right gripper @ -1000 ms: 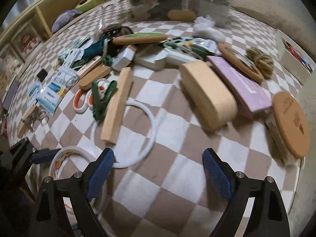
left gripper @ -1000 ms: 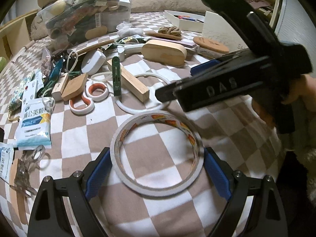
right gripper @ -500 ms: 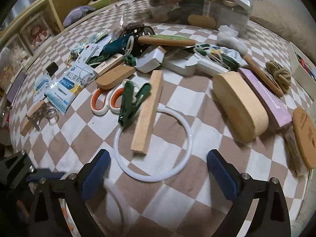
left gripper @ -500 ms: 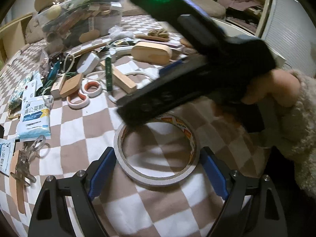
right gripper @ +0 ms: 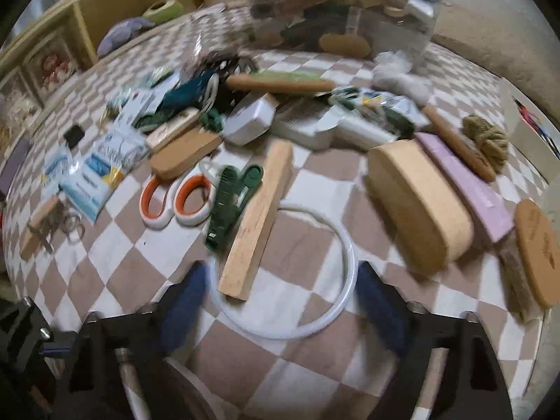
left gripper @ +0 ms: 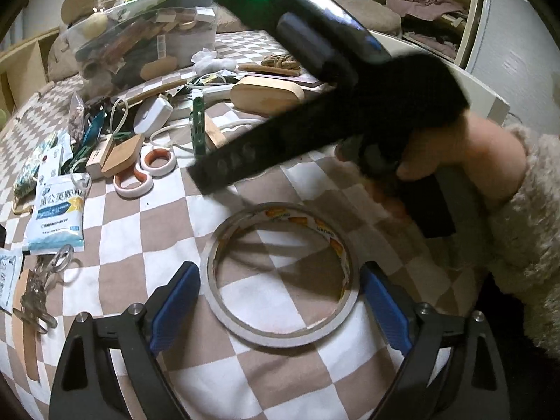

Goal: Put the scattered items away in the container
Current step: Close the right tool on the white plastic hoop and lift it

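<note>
In the left wrist view a flat roll of tape [left gripper: 280,276] lies on the checkered cloth between my open left gripper's [left gripper: 280,309] blue pads, which stand just outside its rim. The black right gripper body [left gripper: 325,105], held by a hand, crosses above it. In the right wrist view my right gripper [right gripper: 280,301] is open and empty over a white ring [right gripper: 290,280] with a wooden block [right gripper: 260,217] lying across it. The clear container [right gripper: 346,7], packed with items, stands at the far side; it also shows in the left wrist view [left gripper: 147,42].
Scattered items on the cloth: orange-handled scissors [right gripper: 175,199], a green clip [right gripper: 231,203], an oval wooden box [right gripper: 420,203], a pink box [right gripper: 469,189], a cork disc [right gripper: 537,252], medicine packets [left gripper: 57,210], keys [left gripper: 38,290]. A white tray [right gripper: 532,119] sits far right.
The right gripper has moved forward and left over the tape toward the white ring and block; its view is now blurred. The left gripper stays around the tape, slightly closer.
</note>
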`<move>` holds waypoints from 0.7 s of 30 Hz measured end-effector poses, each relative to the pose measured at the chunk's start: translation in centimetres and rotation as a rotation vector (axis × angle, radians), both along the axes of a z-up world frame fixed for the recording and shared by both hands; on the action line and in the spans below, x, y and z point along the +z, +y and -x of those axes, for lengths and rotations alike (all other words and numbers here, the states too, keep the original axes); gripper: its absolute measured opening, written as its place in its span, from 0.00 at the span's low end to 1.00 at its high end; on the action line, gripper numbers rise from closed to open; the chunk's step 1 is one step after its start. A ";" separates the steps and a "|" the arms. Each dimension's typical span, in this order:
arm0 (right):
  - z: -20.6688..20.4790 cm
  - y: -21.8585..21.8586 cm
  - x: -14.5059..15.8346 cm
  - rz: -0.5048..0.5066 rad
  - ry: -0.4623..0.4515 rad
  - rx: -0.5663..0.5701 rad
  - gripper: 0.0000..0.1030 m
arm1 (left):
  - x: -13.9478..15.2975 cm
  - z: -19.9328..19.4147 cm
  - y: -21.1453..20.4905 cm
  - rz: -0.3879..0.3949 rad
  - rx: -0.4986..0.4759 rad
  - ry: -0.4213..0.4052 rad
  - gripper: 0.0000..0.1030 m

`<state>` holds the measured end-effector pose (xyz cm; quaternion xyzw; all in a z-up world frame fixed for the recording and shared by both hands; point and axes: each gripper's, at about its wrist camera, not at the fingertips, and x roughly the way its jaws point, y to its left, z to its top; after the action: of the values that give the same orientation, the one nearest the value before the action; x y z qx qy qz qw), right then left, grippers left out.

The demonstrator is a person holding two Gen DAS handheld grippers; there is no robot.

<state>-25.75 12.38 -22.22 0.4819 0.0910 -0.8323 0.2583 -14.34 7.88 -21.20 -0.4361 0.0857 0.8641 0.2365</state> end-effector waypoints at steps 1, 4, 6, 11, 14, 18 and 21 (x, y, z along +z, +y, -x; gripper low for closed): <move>0.1 0.4 0.1 0.019 -0.012 -0.006 0.81 | -0.1 0.0 0.2 0.012 -0.002 0.007 0.91; 0.3 1.0 0.2 0.034 -0.017 -0.020 0.81 | -0.2 0.1 0.6 0.035 -0.009 0.021 0.91; 0.2 1.2 0.5 0.051 -0.017 -0.030 0.81 | -0.3 0.2 0.8 0.044 -0.009 0.029 0.91; 0.1 2.4 2.2 0.120 0.009 -0.060 0.75 | -0.4 0.5 0.9 0.050 -0.010 0.042 0.91; 0.2 3.4 3.1 0.186 0.002 -0.080 0.57 | -0.4 0.6 0.9 0.049 -0.009 0.041 0.91; 0.5 4.3 3.2 0.187 0.008 -0.105 0.57 | -0.4 0.7 1.0 0.045 -0.007 0.037 0.89; 0.4 4.4 3.0 0.177 -0.016 -0.088 0.58 | -0.4 1.0 0.8 0.035 -0.006 0.032 0.89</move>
<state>-26.17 16.73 -19.27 0.4672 -0.0063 -0.8438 0.2641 -15.33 8.72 -21.62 -0.4259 0.1059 0.8686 0.2300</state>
